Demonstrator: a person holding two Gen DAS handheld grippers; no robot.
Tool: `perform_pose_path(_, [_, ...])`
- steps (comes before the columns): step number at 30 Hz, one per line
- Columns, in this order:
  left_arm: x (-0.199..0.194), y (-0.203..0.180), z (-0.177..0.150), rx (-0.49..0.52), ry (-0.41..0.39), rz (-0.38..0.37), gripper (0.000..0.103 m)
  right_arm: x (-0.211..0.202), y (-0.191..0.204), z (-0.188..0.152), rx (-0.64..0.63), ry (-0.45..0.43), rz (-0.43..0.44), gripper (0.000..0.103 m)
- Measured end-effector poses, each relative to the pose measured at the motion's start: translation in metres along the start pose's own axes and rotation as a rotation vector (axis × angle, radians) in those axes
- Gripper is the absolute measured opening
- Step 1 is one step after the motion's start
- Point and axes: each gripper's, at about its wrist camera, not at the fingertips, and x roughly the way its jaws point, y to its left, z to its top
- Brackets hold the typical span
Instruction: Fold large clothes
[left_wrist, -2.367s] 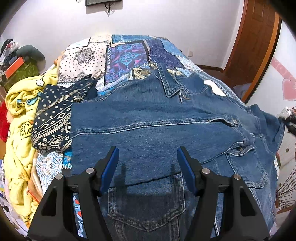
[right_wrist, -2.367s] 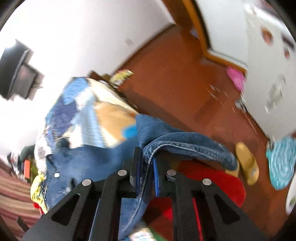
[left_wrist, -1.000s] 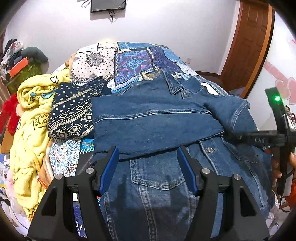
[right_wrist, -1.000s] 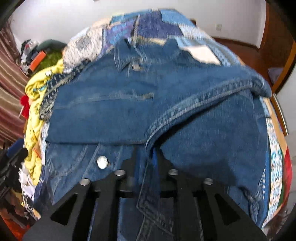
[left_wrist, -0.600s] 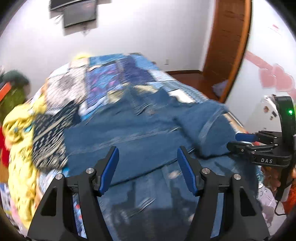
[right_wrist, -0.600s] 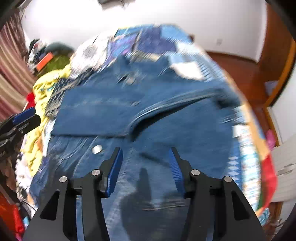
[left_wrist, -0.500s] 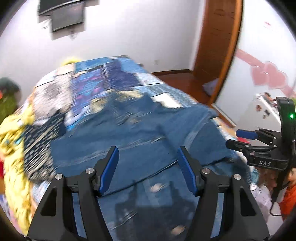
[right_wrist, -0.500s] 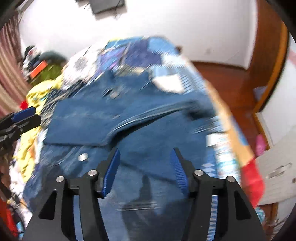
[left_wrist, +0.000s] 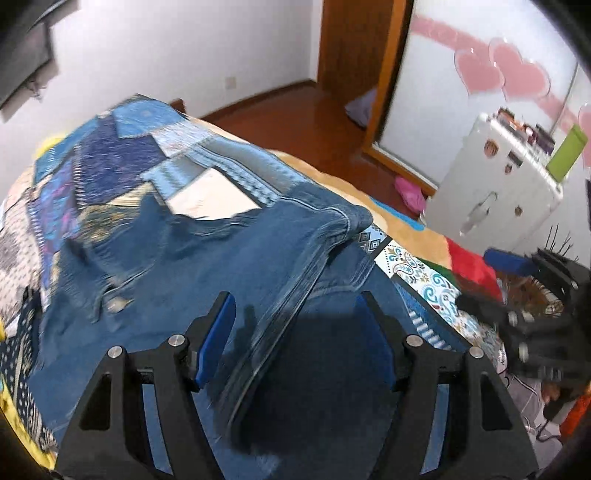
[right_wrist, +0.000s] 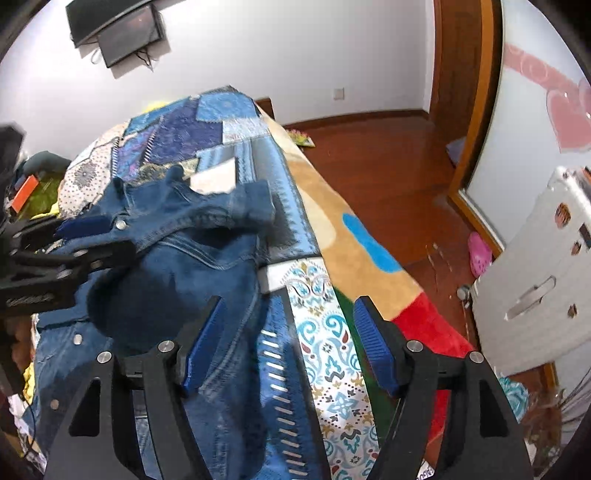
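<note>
While both grippers hang spread wide and empty over the bed (right_wrist: 354, 254), nothing is gripped: the left gripper (left_wrist: 299, 338) has its blue pads parted above the jacket (left_wrist: 229, 266), and the right gripper (right_wrist: 290, 345) has its pads parted over the jacket's right edge and the patterned bedding beside it. From the left fingers, the denim lies directly below and ahead, with the folded-in sleeve (left_wrist: 295, 280) running as a long band from between the pads up and to the right, toward its bend near the bed's far side. From the right fingers, the jacket lies ahead and to the left, and the same sleeve crosses it near the collar. The jacket's long axis runs away from both cameras, collar far, hem near. I judge the left gripper the nearer one to the sleeve, while the right is nearer the jacket's right edge, so the next fold probably starts from that edge or the hem. Counted: one jacket, one folded sleeve in view, two grippers, one bed. The left view is blurred, so finer seams are unclear.
</note>
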Motion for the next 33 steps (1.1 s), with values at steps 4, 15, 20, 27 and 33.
perform_pose_path(4, [0.038, -0.004, 0.019, -0.016, 0.049, -0.013, 0.067, 0.016, -0.003, -0.007, 0.001, 0.050, 0.017, 0.068])
perform_pose_path(15, [0.051, 0.015, 0.034, -0.031, -0.020, 0.001, 0.016, 0.032, 0.011, -0.021, -0.048, 0.108, 0.063, 0.068])
perform_pose_path(20, [0.000, 0.036, 0.042, -0.075, -0.133, 0.011, 0.009, 0.036, 0.012, -0.026, -0.055, 0.133, 0.047, 0.068])
perform_pose_path(27, [-0.093, 0.083, 0.041, -0.175, -0.349, 0.090, 0.008, 0.034, 0.019, -0.030, -0.062, 0.152, 0.030, 0.068])
perform_pose_path(33, [-0.163, 0.123, 0.012, -0.219, -0.484, 0.193, 0.008, 0.014, 0.035, -0.014, -0.072, 0.093, 0.035, 0.068])
